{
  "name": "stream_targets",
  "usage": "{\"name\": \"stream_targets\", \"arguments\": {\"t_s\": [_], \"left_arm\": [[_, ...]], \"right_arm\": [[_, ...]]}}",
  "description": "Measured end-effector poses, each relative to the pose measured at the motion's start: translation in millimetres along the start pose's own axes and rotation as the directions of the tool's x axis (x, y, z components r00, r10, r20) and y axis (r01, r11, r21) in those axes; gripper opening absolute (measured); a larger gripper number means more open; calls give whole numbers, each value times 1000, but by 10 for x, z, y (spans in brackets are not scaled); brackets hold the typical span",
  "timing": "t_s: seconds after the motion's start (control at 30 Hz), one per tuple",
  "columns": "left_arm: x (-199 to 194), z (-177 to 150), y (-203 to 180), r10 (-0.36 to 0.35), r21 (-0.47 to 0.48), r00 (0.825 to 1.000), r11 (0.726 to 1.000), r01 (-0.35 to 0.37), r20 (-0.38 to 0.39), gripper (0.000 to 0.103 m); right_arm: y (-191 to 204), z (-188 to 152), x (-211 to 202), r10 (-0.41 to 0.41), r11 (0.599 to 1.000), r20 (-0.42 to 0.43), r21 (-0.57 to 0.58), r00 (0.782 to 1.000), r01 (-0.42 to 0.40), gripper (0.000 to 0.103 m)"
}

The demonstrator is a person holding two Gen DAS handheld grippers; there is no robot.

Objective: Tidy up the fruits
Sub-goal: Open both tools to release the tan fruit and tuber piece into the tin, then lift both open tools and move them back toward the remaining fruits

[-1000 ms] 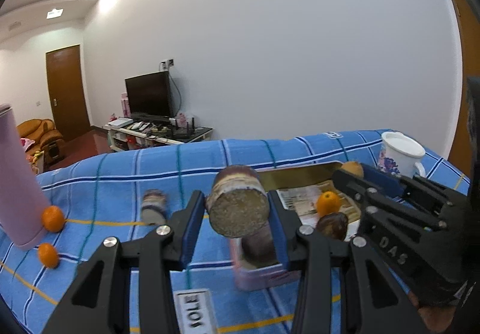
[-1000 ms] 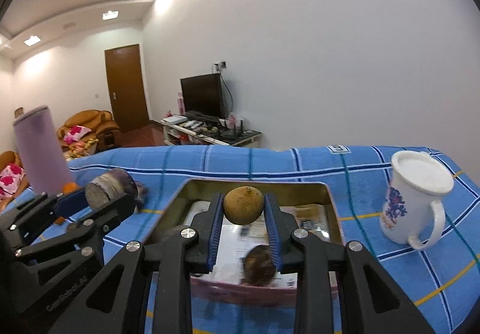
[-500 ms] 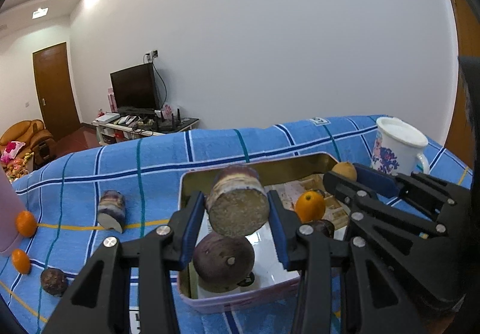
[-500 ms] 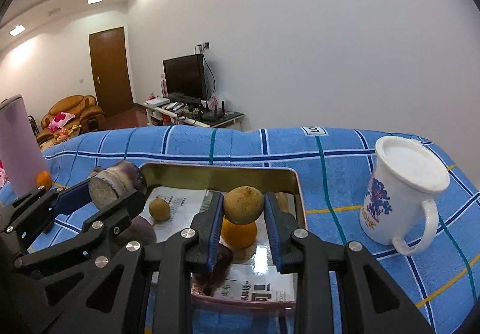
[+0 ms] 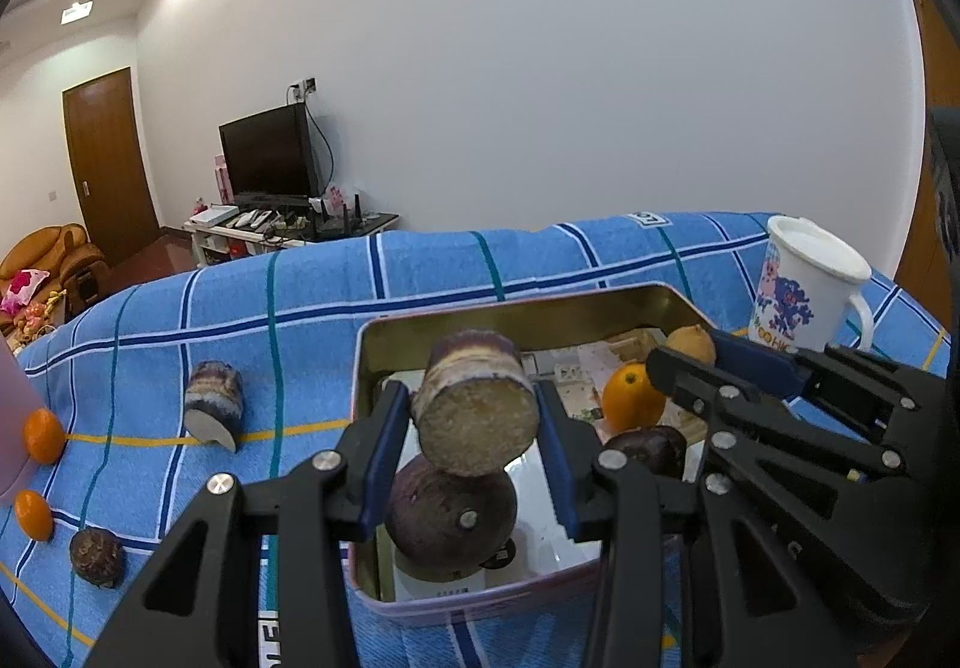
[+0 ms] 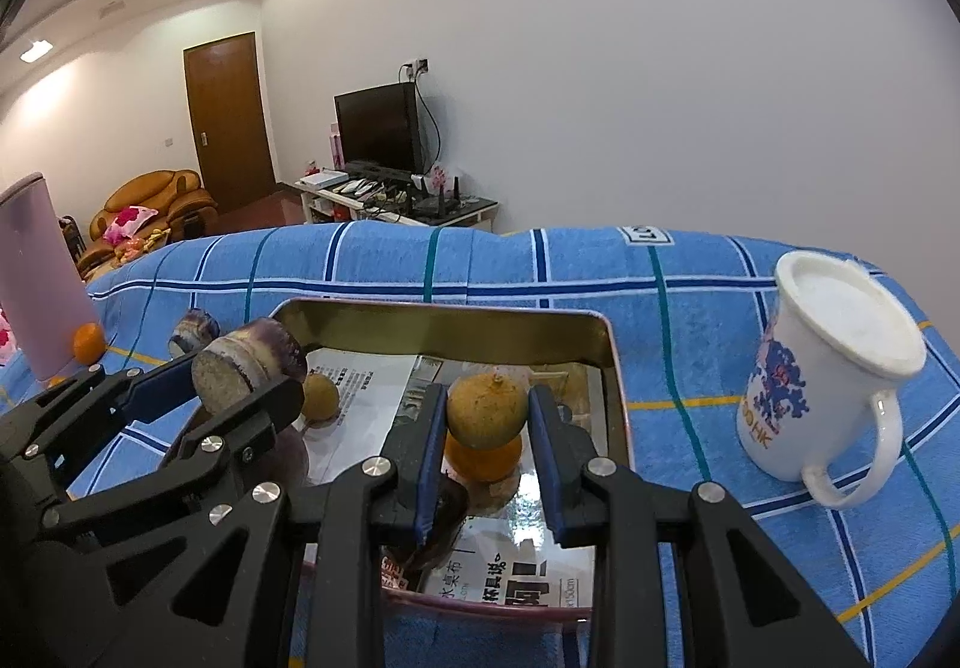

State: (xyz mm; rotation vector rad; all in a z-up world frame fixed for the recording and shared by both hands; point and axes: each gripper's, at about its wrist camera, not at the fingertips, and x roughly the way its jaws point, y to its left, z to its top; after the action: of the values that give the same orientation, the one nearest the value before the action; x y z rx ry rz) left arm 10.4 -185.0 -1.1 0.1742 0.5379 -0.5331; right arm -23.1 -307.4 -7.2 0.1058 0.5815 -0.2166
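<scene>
I hold two things over the tin [image 5: 528,308]; my left tool [image 5: 474,431] is closed on a cut cane piece [image 5: 477,404], and my right tool [image 6: 487,431] is closed almost fully on a small brown fruit [image 6: 486,407]. Both hang above the open tin, not yet inside it; under the cane piece lies a big purple fruit [image 5: 450,512], and under the brown fruit lies an orange [image 6: 480,458].

To do this step well, I think each tool should go to a free spot on the paper lining, not on top of the fruits already there; then lower until the piece almost rests, and open slowly; the round fruit can roll, and the cane piece may tip on the purple fruit.

The desk has a blue cloth [image 5: 420,272] with stripes; another cane piece [image 5: 213,407], two small oranges [image 5: 42,434] and a dark fruit [image 5: 96,557] wait on it at the left; a white mug [image 6: 834,362] stands right of the tin. Behind is a white wall, a TV [image 6: 378,128], a brown door [image 6: 225,119] and a sofa [image 6: 150,206].
</scene>
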Motion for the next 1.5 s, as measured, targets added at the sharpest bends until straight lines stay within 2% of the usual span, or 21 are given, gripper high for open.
{"name": "stream_targets", "arguments": {"t_s": [0.4, 0.77, 0.87, 0.93, 0.97, 1.0, 1.07, 1.17, 1.33, 1.5], "left_arm": [[1, -1, 24, -3, -8, 1000, 1000, 3, -1, 44], [-28, -3, 7, -9, -8, 1000, 1000, 9, 14, 46], [-86, -1, 30, 0, -16, 999, 1000, 0, 42, 59], [-134, -1, 69, 20, -41, 998, 999, -18, 65, 82], [-152, -2, 90, 22, -52, 997, 999, -18, 72, 92], [-175, -1, 113, 20, -63, 997, 998, -15, 81, 102], [-260, -22, 122, 33, -71, 992, 997, -24, 120, 103], [-337, -30, 80, 65, -36, 987, 997, -61, 146, 103], [-401, -58, 93, 119, -29, 979, 993, -116, 164, 103], [-374, -68, 239, 165, -71, 976, 985, -157, 141, 103]], "right_arm": [[-93, 13, 108, 97, 993, -55, 78, 994, -92, 30], [-172, 10, 70, 137, 983, -44, 125, 990, -131, 30], [-226, 28, 43, 159, 975, -25, 158, 987, -153, 30], [-292, 35, 7, 168, 968, -2, 192, 986, -165, 32], [-332, 35, -11, 173, 962, 12, 212, 985, -172, 39], [-381, 33, -35, 180, 954, 35, 239, 983, -183, 61], [-464, 13, -133, 188, 931, 124, 292, 974, -217, 81], [-448, -4, -288, 134, 939, 221, 283, 966, -194, 81], [-294, 6, -377, 74, 971, 244, 205, 967, -125, 81], [-206, -34, -515, 0, 983, 307, 176, 952, -57, 81]]}}
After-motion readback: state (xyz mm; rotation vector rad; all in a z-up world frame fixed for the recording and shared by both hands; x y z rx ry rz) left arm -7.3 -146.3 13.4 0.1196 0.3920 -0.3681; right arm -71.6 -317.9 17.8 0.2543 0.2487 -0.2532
